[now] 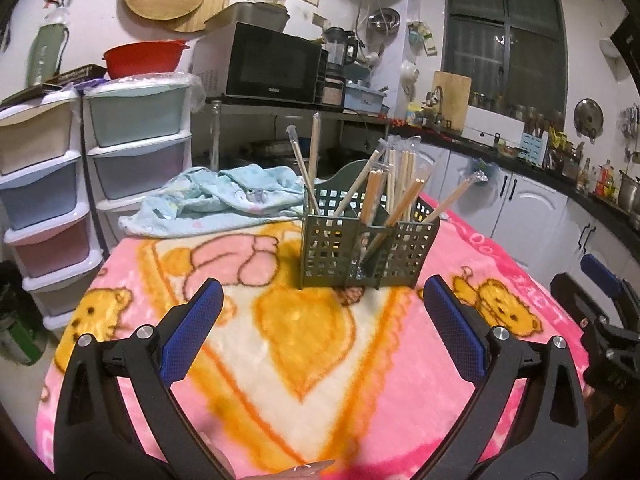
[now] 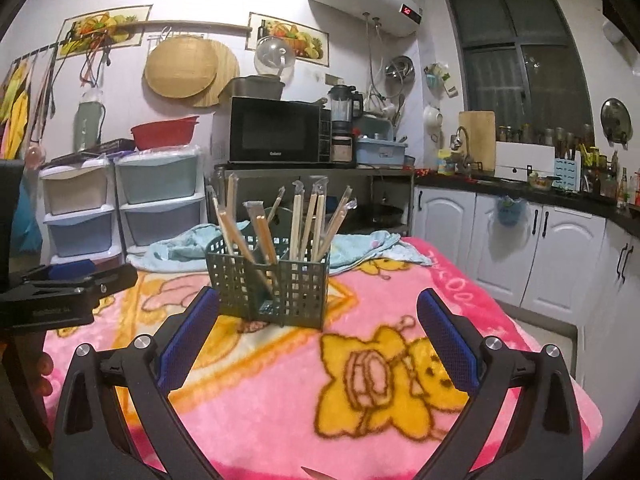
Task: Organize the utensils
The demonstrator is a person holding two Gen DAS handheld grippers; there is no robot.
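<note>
Nearest the cameras, both grippers are hovering low over the pink blanket (image 2: pixel 248 400) covering the worktop. The left gripper (image 1: pixel 320 312) is holding its fingers (image 1: pixel 192 332) wide apart with nothing between them, and the right gripper (image 2: pixel 318 324) is doing the same, its blue pads (image 2: pixel 448 340) gaping and empty.

Just beyond the fingertips, the green caddy (image 1: pixel 360 248) is standing upright on the blanket, near the middle of the worktop. Wrapped chopsticks (image 2: pixel 308 220) are leaning in its compartments at mixed angles, some splaying out over the rim. No loose utensils are showing on the blanket around it.

Judging from this, the sorting is looking close to done, or pausing between picks; both grippers are sitting back from the caddy. A next move is likely calling for straightening the splayed chopsticks, with narrowed fingers closing on one slim stick without tipping the light caddy.

Behind, a crumpled blue cloth (image 1: pixel 216 196) is lying on the worktop's far edge.
</note>
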